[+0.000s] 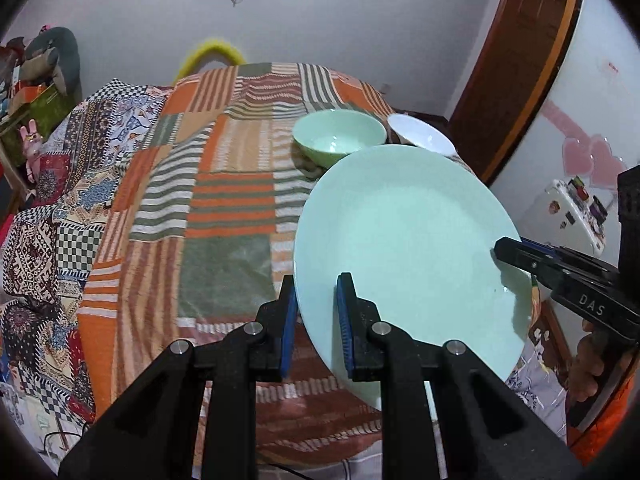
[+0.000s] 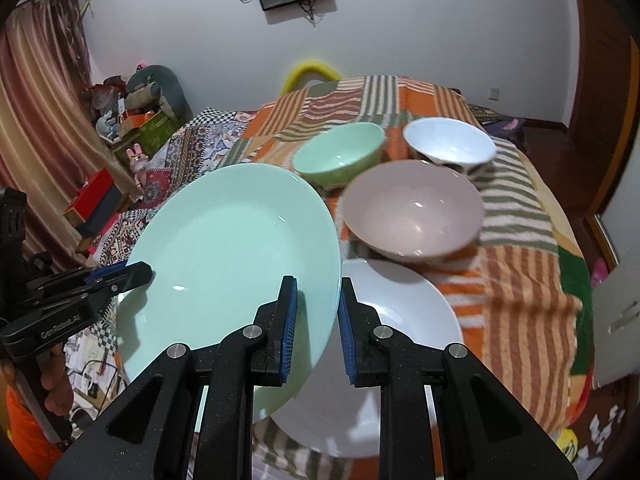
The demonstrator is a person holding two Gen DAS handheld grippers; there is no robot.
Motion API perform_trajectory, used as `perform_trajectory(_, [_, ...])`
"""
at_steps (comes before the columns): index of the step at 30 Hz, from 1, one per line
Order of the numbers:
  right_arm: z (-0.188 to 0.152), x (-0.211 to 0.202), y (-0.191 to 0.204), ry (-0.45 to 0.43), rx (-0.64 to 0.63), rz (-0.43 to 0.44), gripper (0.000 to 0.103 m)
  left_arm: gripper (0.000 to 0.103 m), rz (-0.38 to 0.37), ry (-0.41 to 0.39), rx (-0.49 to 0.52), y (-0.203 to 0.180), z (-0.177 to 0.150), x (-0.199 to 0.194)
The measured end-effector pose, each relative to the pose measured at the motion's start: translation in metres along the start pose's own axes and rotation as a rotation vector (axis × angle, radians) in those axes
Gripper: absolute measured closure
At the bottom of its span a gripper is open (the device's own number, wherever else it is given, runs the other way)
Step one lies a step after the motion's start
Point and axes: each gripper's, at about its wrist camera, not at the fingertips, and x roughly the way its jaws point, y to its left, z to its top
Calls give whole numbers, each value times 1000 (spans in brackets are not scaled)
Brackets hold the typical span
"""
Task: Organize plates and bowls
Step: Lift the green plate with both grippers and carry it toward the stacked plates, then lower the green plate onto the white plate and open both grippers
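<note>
A large mint-green plate point(image 1: 400, 240) hangs tilted above the table, held by both grippers at opposite rims. My left gripper point(image 1: 316, 282) is shut on its near-left rim, and the right gripper point(image 1: 502, 249) clamps the far-right rim. In the right wrist view the same green plate point(image 2: 236, 240) fills the left half, with my right gripper point(image 2: 318, 283) shut on its right edge and the left gripper point(image 2: 142, 271) biting the left edge. Beneath it lies a white plate point(image 2: 404, 320). Behind stand a pink bowl point(image 2: 412, 208), a green bowl point(image 2: 340, 156) and a white bowl point(image 2: 448, 140).
A patchwork striped cloth point(image 1: 224, 200) covers the round table. The green bowl point(image 1: 340, 136) and white bowl point(image 1: 420, 134) sit near its far edge. A yellow chair back point(image 1: 212, 54) stands behind the table, a cluttered shelf point(image 2: 132, 120) to the left, and a wooden door point(image 1: 516, 72) to the right.
</note>
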Motion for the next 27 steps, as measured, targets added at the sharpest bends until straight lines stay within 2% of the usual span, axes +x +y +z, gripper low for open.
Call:
perform_trajectory(10, [-27,-2,-29,49,50,-26,85,85,0,76,42,-32,-17,29])
perform_trajectory(27, [-66,10,-66,126,170,-36,85,85,0,206,64,-57,-29,84])
